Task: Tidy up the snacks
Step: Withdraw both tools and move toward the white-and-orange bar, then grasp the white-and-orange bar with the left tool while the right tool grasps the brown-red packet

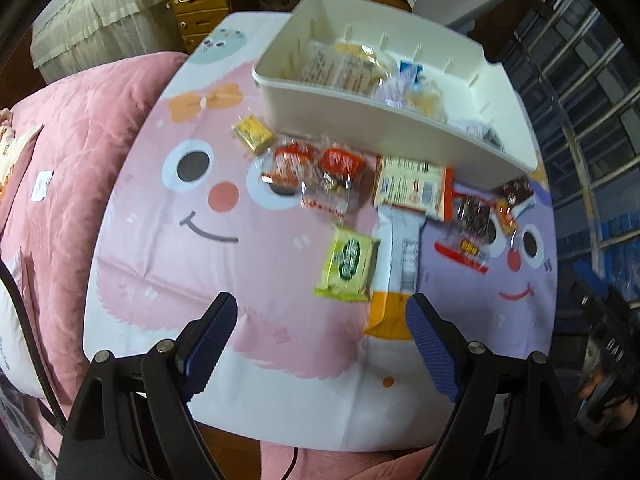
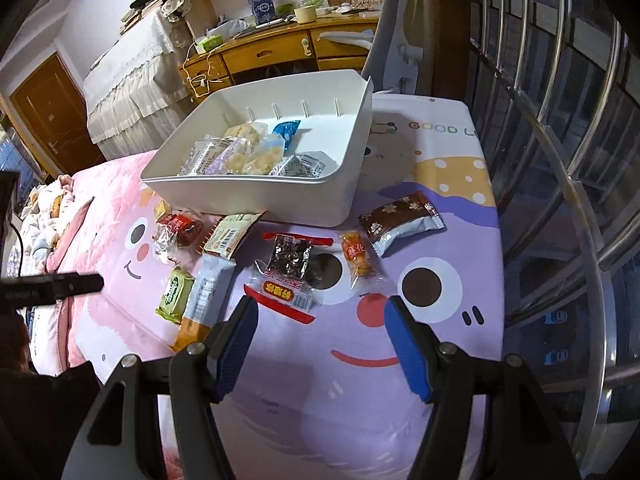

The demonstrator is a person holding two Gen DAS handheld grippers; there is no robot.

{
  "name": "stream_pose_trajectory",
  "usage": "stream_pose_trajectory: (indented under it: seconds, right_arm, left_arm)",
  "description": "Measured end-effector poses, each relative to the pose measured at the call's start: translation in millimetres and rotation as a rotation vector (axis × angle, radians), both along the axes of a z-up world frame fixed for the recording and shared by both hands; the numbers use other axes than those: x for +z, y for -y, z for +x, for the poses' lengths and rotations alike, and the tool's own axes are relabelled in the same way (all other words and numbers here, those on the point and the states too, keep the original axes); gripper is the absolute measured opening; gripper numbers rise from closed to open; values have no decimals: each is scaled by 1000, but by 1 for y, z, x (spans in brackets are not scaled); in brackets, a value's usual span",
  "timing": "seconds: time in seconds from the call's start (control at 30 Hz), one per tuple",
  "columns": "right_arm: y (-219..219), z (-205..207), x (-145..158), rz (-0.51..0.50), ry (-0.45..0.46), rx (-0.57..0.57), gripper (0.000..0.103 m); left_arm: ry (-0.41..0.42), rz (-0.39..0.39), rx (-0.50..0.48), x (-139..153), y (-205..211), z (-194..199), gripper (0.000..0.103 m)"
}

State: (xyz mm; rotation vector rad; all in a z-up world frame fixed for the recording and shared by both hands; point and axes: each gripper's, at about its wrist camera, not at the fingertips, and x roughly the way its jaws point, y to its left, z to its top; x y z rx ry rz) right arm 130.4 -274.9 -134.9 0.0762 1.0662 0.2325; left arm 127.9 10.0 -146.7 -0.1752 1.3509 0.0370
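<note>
A white bin (image 1: 360, 128) (image 2: 256, 194) holding several wrapped snacks stands at the far side of the cartoon-printed table (image 1: 168, 264) (image 2: 440, 360). Loose snacks lie in front of it: a green packet (image 1: 347, 261) (image 2: 175, 293), a long white and orange packet (image 1: 396, 264) (image 2: 204, 300), red-wrapped sweets (image 1: 316, 168) (image 2: 180, 228), a yellow piece (image 1: 253, 133), a clear packet with dark filling (image 2: 290, 270) (image 1: 470, 226) and a brown packet (image 2: 400, 216). My left gripper (image 1: 322, 316) hovers open just short of the green packet. My right gripper (image 2: 320, 316) is open and empty, just short of the clear packet.
A pink quilted bed (image 1: 68, 168) borders the table on the left. A wooden desk with drawers (image 2: 272, 52) and a grey chair (image 2: 400, 32) stand beyond the bin. Metal window bars (image 2: 560, 160) run along the right side. The left gripper's body (image 2: 52, 286) shows at the right view's left edge.
</note>
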Motion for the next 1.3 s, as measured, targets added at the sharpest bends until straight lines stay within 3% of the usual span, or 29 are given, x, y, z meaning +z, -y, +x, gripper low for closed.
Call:
stream_pose_trajectory:
  seconds: [0.37,0.57,0.9,1.3]
  right_arm:
    - [-4,25,-22,34,-68,61,66]
    - [-5,48,-42,112,-156,52,66]
    - [-5,73,-84,258,-321,-31,66]
    - [-30,83,-97,174,-295,-43,66]
  left_arm:
    - [-104,-70,-11,-35,22,4,85]
    - [-146,-25,-11,-52,37,10,88]
    - [-109,4,3,-80,67,17,87]
    - [-139,42,-21,-108,94,16,60]
